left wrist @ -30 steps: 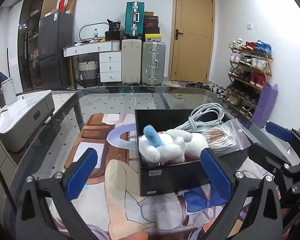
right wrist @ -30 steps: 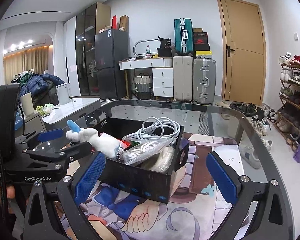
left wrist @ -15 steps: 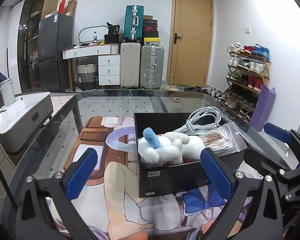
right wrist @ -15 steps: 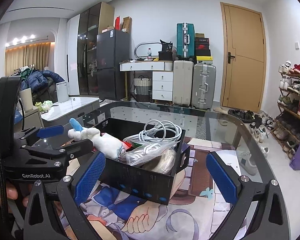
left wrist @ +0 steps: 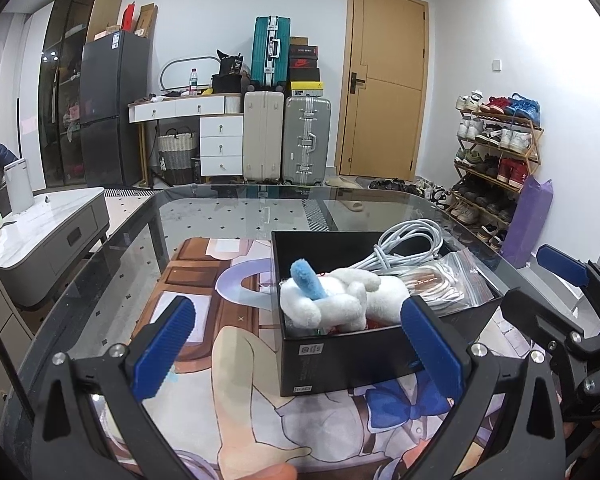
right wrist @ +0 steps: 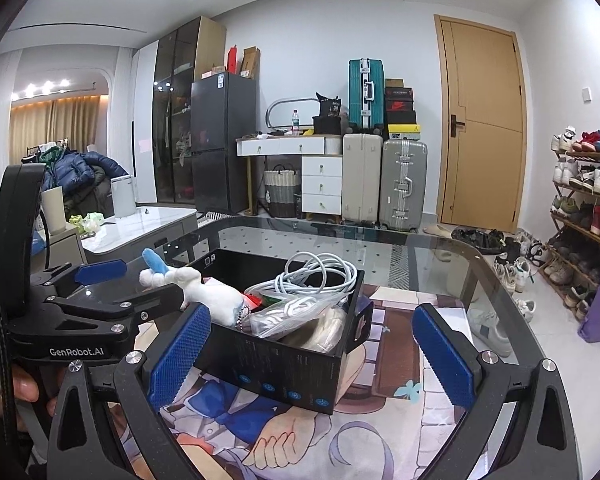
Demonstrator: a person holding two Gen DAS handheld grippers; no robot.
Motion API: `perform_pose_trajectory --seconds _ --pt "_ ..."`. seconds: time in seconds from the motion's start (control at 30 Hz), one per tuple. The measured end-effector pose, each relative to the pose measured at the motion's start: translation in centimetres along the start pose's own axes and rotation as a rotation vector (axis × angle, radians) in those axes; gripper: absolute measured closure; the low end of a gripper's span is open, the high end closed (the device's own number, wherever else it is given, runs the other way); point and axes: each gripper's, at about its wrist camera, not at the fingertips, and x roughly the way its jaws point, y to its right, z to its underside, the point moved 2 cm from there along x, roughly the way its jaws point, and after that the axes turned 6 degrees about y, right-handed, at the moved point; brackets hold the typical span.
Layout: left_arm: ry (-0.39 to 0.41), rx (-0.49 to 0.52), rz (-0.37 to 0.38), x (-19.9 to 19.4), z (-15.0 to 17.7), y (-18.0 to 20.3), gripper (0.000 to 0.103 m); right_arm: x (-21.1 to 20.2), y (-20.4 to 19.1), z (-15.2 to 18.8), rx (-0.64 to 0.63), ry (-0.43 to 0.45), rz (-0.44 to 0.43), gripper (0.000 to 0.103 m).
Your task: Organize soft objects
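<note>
Looking along my left gripper [left wrist: 300, 344], I see its jaws spread wide with nothing between the blue pads [left wrist: 162, 346]; they hang above the printed mat [left wrist: 236, 380] on the glass counter [left wrist: 228, 208], just short of the black box [left wrist: 340, 356]. The right-side pad sits in front of the box's near right corner, but I cannot tell whether it touches.

My right gripper [right wrist: 312, 354] is just as wide open and empty. From its camera the box [right wrist: 284, 364] lies between and beyond the two pads, with the left pad overlapping the box's near left edge in view; contact there is unclear to me.

The white plush toy [left wrist: 340, 296] with the blue ear [left wrist: 308, 280] lies inside the box at its near end, the ear sticking up above the rim. Behind it sit a coil of white cable [left wrist: 408, 244] and a clear zip bag [left wrist: 452, 284] with more cable inside, both partly above the rim.

In the right camera the other gripper [right wrist: 100, 292] shows at the left, held by a hand [right wrist: 16, 392], its open jaws alongside the toy's end of the box.
</note>
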Motion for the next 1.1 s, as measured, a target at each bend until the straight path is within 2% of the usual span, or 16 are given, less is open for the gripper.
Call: perform_pose_trajectory --seconds 0.43,1.1 --pt "0.003 0.024 -0.006 -0.1 0.0 0.5 0.000 -1.2 -0.2 -0.2 -0.004 0.040 0.014 0.001" --pt "0.015 0.009 -0.006 -0.2 -0.1 0.3 0.000 -1.5 -0.2 -0.2 0.000 0.038 0.014 0.001"
